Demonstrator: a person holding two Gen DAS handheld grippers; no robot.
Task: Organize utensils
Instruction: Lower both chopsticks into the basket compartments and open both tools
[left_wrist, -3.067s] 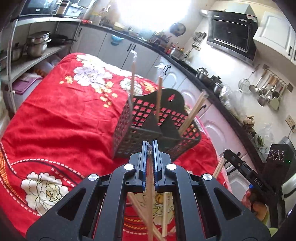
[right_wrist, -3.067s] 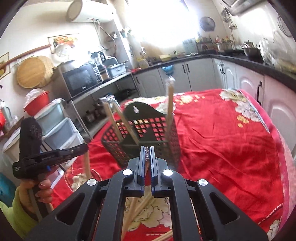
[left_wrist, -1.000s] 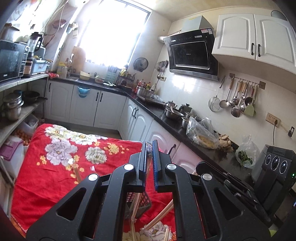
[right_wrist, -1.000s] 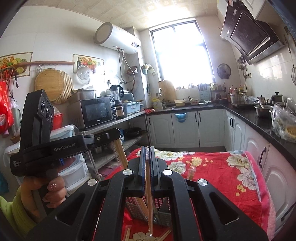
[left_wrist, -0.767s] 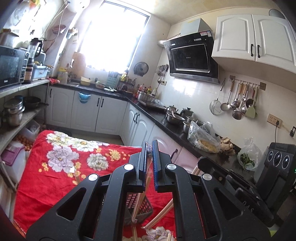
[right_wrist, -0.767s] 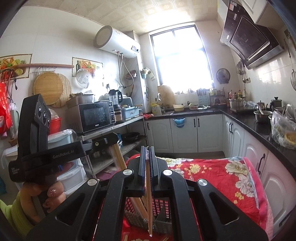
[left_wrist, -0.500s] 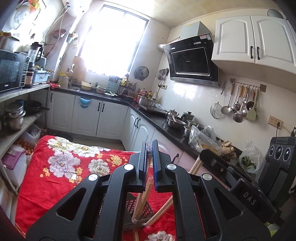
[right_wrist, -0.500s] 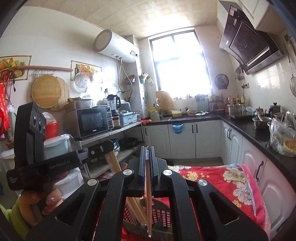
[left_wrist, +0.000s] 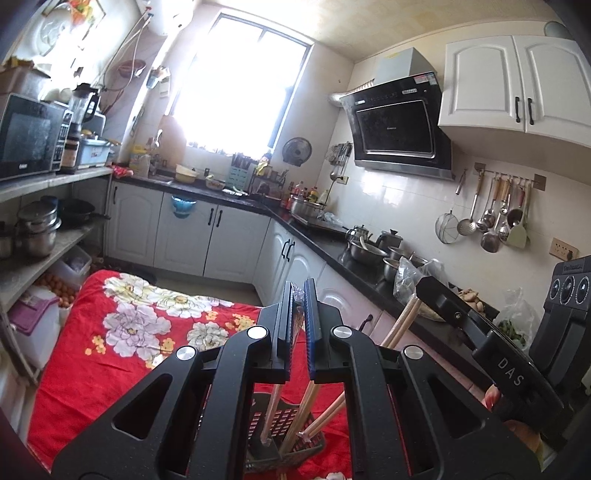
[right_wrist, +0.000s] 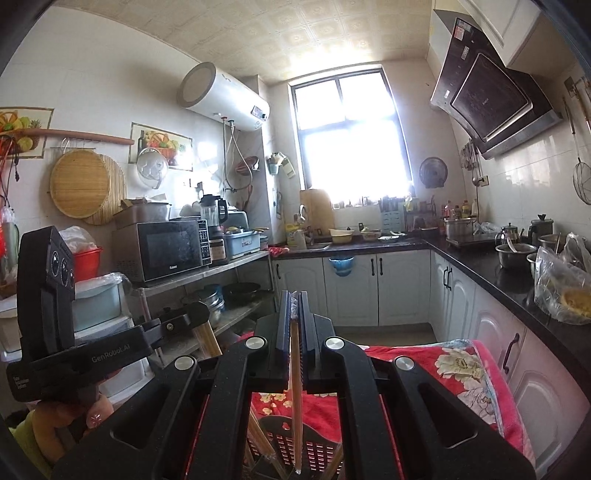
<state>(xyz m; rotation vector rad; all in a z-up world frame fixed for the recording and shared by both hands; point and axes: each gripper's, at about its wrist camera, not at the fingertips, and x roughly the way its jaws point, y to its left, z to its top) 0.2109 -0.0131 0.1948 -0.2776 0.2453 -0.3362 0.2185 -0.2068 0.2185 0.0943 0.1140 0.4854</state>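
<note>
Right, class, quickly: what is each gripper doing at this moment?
Left gripper: closed on chopsticks.
Right gripper: closed on a chopstick.

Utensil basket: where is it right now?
The utensil basket sits low in both wrist views, on the red floral cloth, directly beneath the right gripper, whose wrapped chopsticks hang down over it.

Below my left gripper (left_wrist: 299, 291) the black perforated plastic utensil basket (left_wrist: 291, 428) stands on the red floral cloth-covered table (left_wrist: 92, 354), with wooden chopsticks (left_wrist: 325, 413) leaning inside it. My right gripper (right_wrist: 293, 301) is above the same basket, one wooden chopstick (right_wrist: 295, 398) hanging between its fingers. White base cabinets (left_wrist: 184, 236) lie behind the table.
</note>
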